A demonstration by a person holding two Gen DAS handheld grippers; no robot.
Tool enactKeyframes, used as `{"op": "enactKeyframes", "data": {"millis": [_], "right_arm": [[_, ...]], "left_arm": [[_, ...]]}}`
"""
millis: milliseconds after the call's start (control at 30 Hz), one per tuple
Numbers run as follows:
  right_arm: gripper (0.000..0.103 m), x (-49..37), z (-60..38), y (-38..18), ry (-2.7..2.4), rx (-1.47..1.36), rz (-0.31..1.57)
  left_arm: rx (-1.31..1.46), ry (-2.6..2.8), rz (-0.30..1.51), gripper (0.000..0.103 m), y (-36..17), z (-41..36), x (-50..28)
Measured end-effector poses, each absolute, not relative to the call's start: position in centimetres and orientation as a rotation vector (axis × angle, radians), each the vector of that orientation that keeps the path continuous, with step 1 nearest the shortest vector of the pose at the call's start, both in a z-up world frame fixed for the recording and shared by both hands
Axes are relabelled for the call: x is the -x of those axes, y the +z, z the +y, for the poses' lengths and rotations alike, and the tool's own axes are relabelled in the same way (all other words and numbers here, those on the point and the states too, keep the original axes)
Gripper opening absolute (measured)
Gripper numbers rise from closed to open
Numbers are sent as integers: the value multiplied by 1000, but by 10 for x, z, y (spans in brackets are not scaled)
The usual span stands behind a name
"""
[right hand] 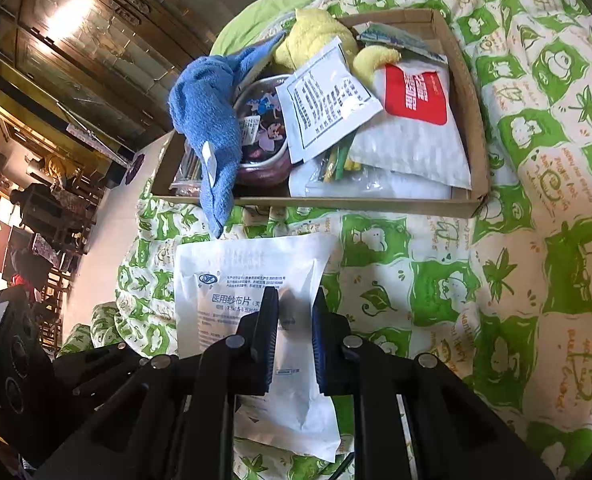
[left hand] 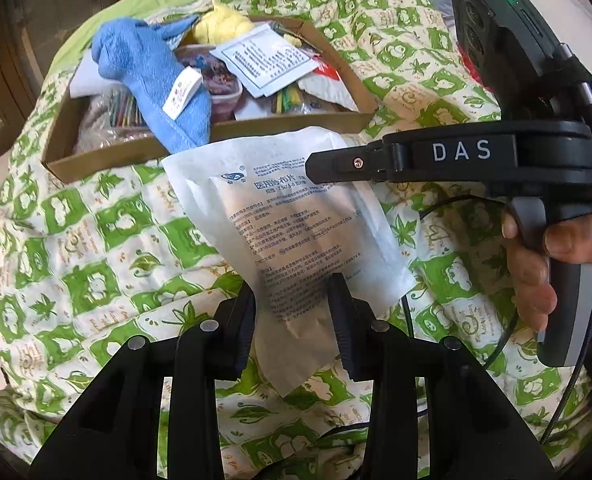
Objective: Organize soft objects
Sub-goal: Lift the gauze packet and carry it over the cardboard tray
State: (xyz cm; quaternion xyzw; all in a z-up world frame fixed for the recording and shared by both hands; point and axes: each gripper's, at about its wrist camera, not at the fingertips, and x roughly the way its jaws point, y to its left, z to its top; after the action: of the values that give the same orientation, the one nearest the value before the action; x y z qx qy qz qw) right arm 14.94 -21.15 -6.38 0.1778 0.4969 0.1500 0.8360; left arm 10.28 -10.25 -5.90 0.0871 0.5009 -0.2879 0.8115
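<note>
A white gauze packet (left hand: 296, 220) with printed text lies on the green-and-white quilt (left hand: 95, 240), in front of a shallow cardboard box (left hand: 296, 124). My left gripper (left hand: 291, 288) straddles the packet's near end, jaws apart by the packet's width. My right gripper (left hand: 316, 166) reaches in from the right over the packet's top. In the right wrist view the right gripper (right hand: 294, 300) has its jaws narrowly apart around a raised fold of the packet (right hand: 231, 280). A blue towel (left hand: 155, 76) hangs over the box's front wall, and a yellow plush toy (left hand: 223, 24) lies at the back.
The box (right hand: 336, 202) also holds a round patterned tin (right hand: 263, 128), white sachets (right hand: 328, 100), a red-labelled white bag (right hand: 416, 120) and coloured sticks (left hand: 123, 110). A black cable (left hand: 496, 340) crosses the quilt at right. A dark wood cabinet (right hand: 75, 40) stands beyond the bed.
</note>
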Motion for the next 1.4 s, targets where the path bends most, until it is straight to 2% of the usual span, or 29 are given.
{"op": "enactKeyframes", "data": {"millis": [600,1400], "right_arm": [[14,-140,-222,-34,304,-399,954],[14,-146,-231,-19,274,-408,912]], "left_arm": [[-183,-606,984,34,-26,-112,-107],[-214,-608,971,35,-18,-127,-119]]}}
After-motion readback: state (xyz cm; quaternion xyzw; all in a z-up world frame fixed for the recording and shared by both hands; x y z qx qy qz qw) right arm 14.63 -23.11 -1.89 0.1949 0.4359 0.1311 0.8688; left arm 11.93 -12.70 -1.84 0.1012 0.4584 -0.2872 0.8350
